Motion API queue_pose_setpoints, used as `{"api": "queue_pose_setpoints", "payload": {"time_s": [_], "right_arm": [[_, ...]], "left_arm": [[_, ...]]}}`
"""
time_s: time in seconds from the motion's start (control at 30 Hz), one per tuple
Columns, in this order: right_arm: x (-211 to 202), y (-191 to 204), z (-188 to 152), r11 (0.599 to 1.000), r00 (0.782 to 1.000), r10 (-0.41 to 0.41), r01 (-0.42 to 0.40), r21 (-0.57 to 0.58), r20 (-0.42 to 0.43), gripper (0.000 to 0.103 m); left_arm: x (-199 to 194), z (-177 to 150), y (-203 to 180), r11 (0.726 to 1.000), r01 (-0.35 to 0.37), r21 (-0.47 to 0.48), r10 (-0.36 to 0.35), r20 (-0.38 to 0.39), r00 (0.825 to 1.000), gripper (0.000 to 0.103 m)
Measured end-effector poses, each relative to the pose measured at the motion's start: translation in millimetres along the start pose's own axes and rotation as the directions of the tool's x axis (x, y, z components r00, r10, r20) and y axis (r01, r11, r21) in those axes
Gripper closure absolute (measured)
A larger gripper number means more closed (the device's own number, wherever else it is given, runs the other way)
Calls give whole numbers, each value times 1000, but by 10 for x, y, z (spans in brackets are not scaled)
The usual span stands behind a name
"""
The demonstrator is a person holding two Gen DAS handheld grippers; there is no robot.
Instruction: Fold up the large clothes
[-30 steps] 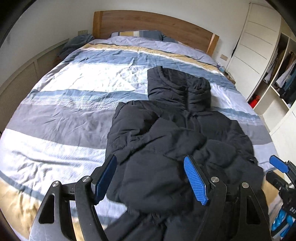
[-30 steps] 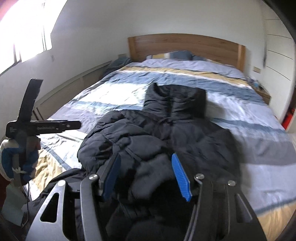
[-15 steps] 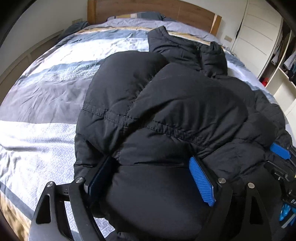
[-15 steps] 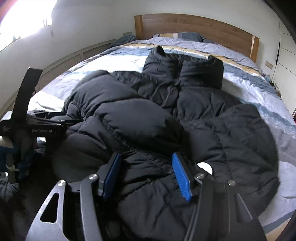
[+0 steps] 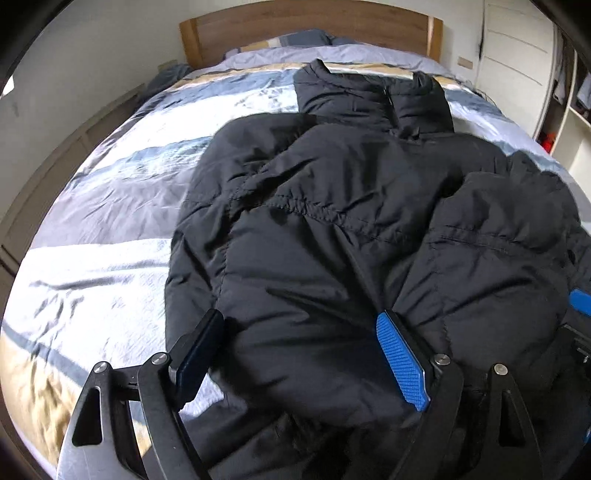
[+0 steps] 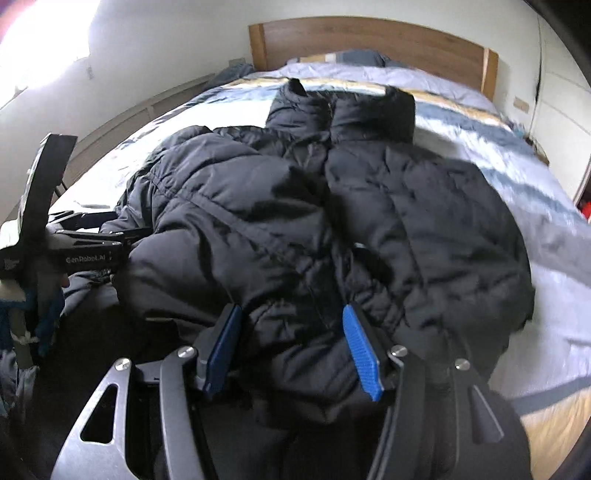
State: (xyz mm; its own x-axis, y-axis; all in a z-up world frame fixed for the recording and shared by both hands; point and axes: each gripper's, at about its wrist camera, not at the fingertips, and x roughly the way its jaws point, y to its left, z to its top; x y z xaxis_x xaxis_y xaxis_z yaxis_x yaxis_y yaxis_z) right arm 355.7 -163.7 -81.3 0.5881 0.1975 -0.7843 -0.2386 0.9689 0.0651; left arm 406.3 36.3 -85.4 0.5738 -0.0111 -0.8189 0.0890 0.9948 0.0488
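Observation:
A black puffer jacket [image 5: 351, 229] lies bunched on the striped bed, collar toward the headboard, with its lower part doubled up over the body. My left gripper [image 5: 299, 321] straddles a thick fold at the jacket's left side. Its jaws stand wide and the padding bulges loosely between them. My right gripper [image 6: 291, 312] is shut on a thick fold of the jacket [image 6: 314, 229] near the middle seam. In the right wrist view the left gripper [image 6: 122, 236] reaches into the jacket's left edge. One blue pad [image 5: 580, 301] of the right gripper shows at the far right of the left wrist view.
The striped bed cover [image 5: 92, 258] spreads to the left and beyond the jacket. A wooden headboard [image 5: 306, 33] and pillow [image 5: 295, 38] are at the far end. White wardrobe doors [image 5: 517, 55] and open shelves [image 5: 569, 122] stand on the right, a low panelled wall [image 6: 166, 107] on the left.
Both grippers have come down and forward with the jacket's lower part, laying it over the body. The left jaws now stand wider apart; the right jaws keep the same gap.

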Motion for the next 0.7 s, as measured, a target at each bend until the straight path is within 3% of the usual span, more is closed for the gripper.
{"api": "queue_pose_setpoints", "payload": {"time_s": [0.27, 0.7], "right_arm": [[-367, 32, -162, 998, 999, -50, 50, 23, -5, 47], [-1283, 193, -505, 996, 991, -71, 63, 66, 113, 47]], "left_arm": [[-669, -227, -218, 999, -45, 12, 44, 95, 995, 18], [-1545, -710, -528, 997, -58, 52, 46, 216, 975, 14]]}}
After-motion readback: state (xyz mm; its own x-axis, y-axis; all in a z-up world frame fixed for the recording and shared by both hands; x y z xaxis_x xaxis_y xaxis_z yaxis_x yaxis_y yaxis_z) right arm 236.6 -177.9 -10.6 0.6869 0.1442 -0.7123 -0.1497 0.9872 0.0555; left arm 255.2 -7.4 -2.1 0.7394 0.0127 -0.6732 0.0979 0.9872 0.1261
